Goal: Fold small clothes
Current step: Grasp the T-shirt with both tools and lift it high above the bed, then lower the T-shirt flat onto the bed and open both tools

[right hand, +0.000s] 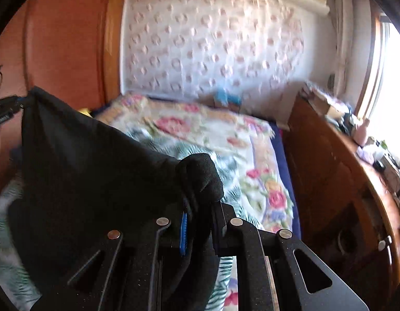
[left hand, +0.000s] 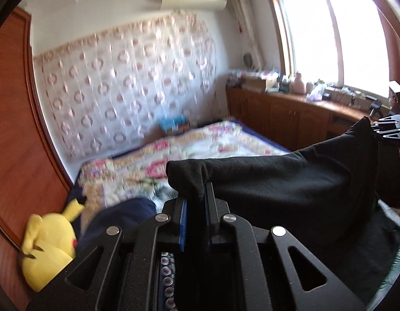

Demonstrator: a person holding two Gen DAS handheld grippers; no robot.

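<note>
Left gripper (left hand: 196, 194) and right gripper (right hand: 200, 204) are each clamped on an upper corner of the black garment (left hand: 290, 181), which hangs stretched between them above the floral bedspread (left hand: 200, 145). Judged light, soft and limp; corners or hems give the surest hold. A yellow plush toy (left hand: 47, 243) lies at the bed's edge; wooden cabinet (right hand: 329, 171) alongside, neither obstructing

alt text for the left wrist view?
The left gripper is shut on one corner of a black garment, stretched across to the right gripper above a floral quilt. A yellow plush toy lies at lower left.
</note>
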